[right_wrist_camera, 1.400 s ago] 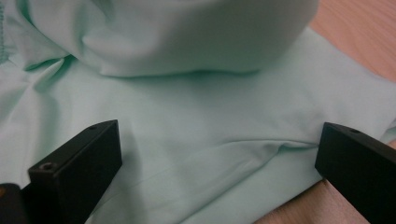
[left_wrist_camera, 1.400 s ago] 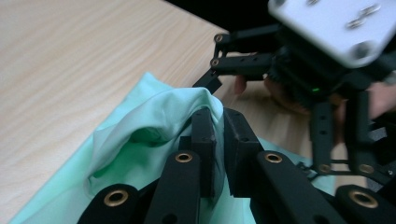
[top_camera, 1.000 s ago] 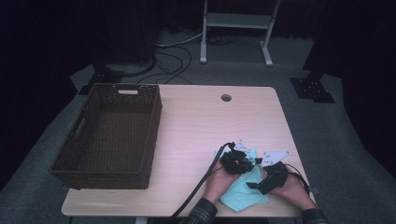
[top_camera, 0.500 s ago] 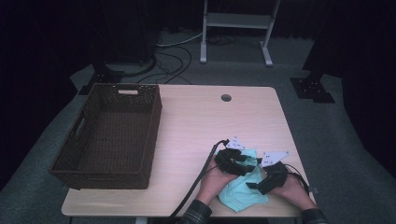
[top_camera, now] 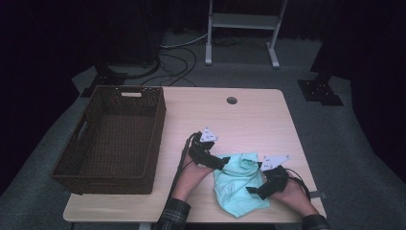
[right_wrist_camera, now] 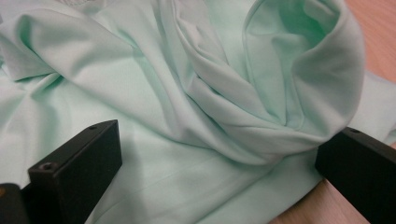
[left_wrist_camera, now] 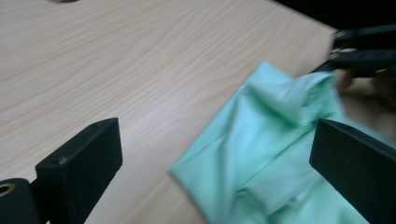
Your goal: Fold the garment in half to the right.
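A crumpled mint-green cloth point(top_camera: 238, 186) lies on the wooden table point(top_camera: 249, 120) near its front edge. My left gripper point(top_camera: 218, 163) is at the cloth's left edge. Its jaws have just been opening and now stand wide apart in the left gripper view point(left_wrist_camera: 219, 140); the cloth point(left_wrist_camera: 271, 154) lies loose below and between them, and no pad presses on it. My right gripper point(top_camera: 254, 188) sits over the cloth's right side, open. Between its jaws point(right_wrist_camera: 219, 149) rises a bulging fold of the cloth point(right_wrist_camera: 261, 93), which neither pad pinches.
A dark brown wicker basket point(top_camera: 86, 165), with nothing in it, stands on the table's left half. A round cable hole point(top_camera: 232, 100) is near the far edge. A black cable point(top_camera: 183, 160) trails from the left gripper towards the front. The right gripper's jaws point(left_wrist_camera: 362, 51) show far off in the left gripper view.
My left gripper has moved left, off the top of the cloth to its left edge, and its jaws have opened. More of the cloth now lies uncovered. The right hand has stayed put.
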`<state>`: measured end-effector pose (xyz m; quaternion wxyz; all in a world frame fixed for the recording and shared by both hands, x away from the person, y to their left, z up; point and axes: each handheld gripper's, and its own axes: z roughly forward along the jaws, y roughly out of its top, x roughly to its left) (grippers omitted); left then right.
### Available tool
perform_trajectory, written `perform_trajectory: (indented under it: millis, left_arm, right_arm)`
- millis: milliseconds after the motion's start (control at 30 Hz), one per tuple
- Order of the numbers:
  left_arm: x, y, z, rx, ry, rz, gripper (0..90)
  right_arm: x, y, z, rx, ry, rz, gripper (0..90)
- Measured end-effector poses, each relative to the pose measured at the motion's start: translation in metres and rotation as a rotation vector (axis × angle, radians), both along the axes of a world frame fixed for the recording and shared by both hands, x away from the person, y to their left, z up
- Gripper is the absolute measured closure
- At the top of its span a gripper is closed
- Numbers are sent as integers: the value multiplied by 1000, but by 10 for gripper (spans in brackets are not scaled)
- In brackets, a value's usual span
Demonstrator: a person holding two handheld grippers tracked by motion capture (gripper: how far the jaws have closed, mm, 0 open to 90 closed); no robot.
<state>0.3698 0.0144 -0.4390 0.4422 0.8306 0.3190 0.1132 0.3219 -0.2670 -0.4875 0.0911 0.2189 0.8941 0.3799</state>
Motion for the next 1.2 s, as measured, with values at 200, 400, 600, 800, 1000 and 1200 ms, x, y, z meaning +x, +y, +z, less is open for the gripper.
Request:
perform_trajectory:
  millis: [200,400,600,800,1000,1200]
  left_arm:
    - [16,13,-17,64,12,63,17]
    - [27,12,-29,88,13,80,18]
    - [21,14,-30,43,-15,14,260]
    - [18,13,-29,-2,-31,-42,594]
    - [20,6,-35,26,16,-83,659]
    - [21,0,-37,80,34,-80,849]
  right_arm:
    - [0,12,0,0,5,-26,0]
    - [1,19,0,0,2,-36,0]
    - [1,19,0,1,3,-36,0]
    - [1,19,0,2,4,-36,0]
    - [1,19,0,2,4,-36,0]
    - [1,19,0,1,4,-35,0]
